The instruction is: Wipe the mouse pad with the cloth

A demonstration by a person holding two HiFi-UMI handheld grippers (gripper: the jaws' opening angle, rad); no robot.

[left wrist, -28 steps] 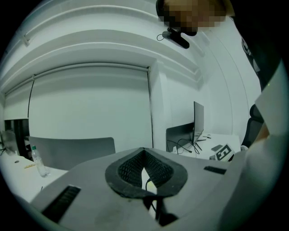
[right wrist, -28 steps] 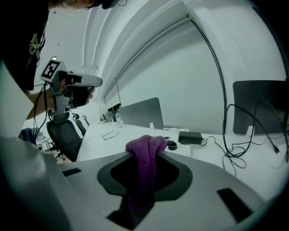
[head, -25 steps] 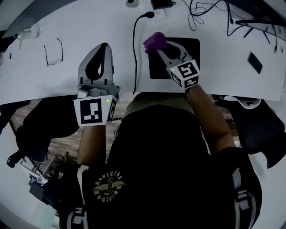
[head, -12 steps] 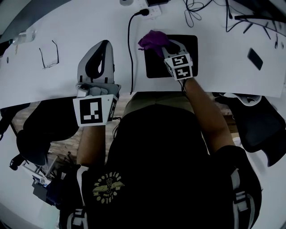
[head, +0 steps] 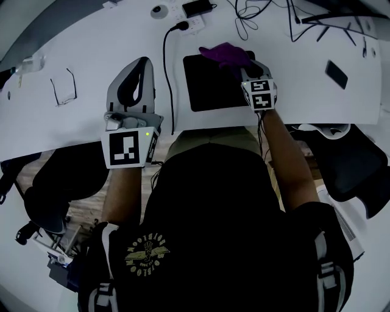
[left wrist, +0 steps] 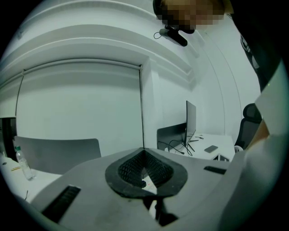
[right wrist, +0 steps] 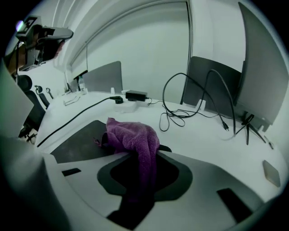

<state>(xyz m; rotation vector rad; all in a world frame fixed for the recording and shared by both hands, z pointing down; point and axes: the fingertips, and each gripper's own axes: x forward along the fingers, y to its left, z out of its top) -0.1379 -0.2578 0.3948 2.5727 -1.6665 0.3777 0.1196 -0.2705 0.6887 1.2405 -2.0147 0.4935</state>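
Note:
A black mouse pad lies on the white desk, and a bunched purple cloth rests on its far edge, right of the middle. My right gripper is shut on the cloth, which hangs out between its jaws. In the right gripper view the cloth spills from the gripper onto the pad. My left gripper rests on the desk left of the pad. Its jaws meet at the tips in the left gripper view, with nothing between them.
A black cable runs from a power strip down between the left gripper and the pad. Glasses lie far left, a phone far right, loose cables at the back. A monitor stands behind.
The right gripper has carried the cloth rightward along the pad's far edge, from the far left corner to right of the middle. The left gripper has not moved.

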